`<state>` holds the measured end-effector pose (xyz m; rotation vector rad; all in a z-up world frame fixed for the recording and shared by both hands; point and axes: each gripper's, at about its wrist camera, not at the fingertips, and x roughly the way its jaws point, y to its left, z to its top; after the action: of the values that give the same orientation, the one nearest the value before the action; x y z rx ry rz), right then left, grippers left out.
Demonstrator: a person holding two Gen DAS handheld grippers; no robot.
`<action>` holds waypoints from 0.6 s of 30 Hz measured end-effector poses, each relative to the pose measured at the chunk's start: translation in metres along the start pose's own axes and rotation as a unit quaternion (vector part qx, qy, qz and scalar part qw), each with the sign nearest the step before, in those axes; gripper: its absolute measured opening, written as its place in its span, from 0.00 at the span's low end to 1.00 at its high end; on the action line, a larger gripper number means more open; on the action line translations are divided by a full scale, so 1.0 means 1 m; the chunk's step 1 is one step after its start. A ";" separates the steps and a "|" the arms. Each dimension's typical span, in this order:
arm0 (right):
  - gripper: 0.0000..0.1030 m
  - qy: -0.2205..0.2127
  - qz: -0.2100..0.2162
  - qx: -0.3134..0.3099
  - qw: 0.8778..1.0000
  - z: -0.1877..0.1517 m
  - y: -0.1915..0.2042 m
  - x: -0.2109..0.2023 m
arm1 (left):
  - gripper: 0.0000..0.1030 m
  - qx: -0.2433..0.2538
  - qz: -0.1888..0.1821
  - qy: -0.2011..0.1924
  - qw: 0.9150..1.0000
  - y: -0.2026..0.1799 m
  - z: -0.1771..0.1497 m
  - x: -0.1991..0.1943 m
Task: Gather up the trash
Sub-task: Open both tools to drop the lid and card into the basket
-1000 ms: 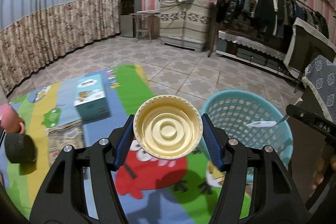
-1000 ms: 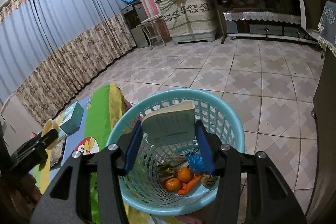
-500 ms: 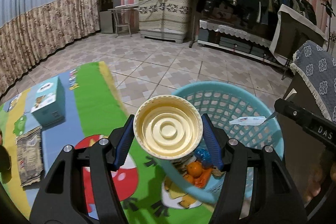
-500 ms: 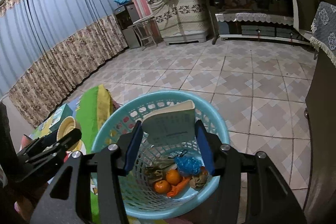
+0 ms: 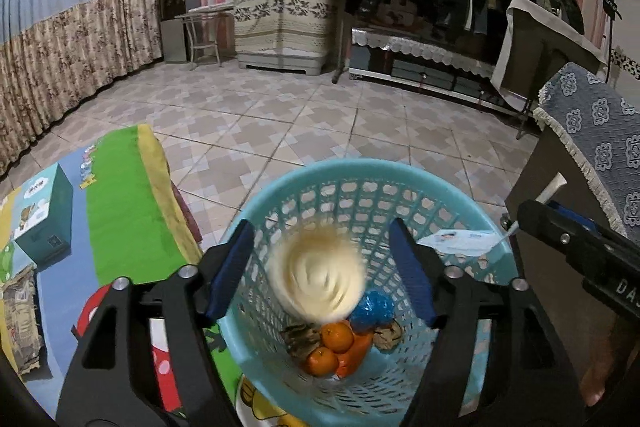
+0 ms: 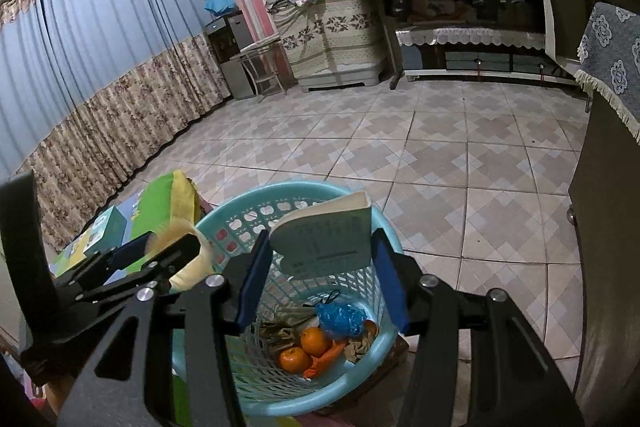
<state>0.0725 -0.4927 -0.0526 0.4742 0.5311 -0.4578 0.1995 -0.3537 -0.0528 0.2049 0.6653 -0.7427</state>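
While the left hand-held gripper [image 5: 320, 281] gapes, the right hand-held gripper [image 6: 320, 267] pinches a booklet [image 6: 325, 235].

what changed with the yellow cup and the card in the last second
The left tongs swung from over the mat to above the blue basket, opened and let go of the yellow cup, now blurred, dropping in. The right tongs stay shut on the card over the basket; the oranges lie unmoved.

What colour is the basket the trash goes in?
The basket is light blue, clearest in the left wrist view.
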 end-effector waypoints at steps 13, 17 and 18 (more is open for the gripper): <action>0.49 0.016 0.008 -0.028 0.999 -0.007 0.024 0.009 | 0.91 -0.040 0.068 -0.029 0.996 0.049 -0.001 -0.041; 0.55 0.011 0.007 -0.035 0.999 -0.010 0.032 0.011 | 0.93 -0.058 0.085 -0.036 0.994 0.068 -0.013 -0.061; 0.67 0.008 0.004 -0.036 0.999 -0.011 0.034 0.010 | 0.93 -0.063 0.089 -0.038 0.993 0.073 -0.016 -0.068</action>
<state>0.0944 -0.4626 -0.0562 0.4111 0.5584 -0.4269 0.2047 -0.2557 -0.0270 0.1180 0.6108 -0.5323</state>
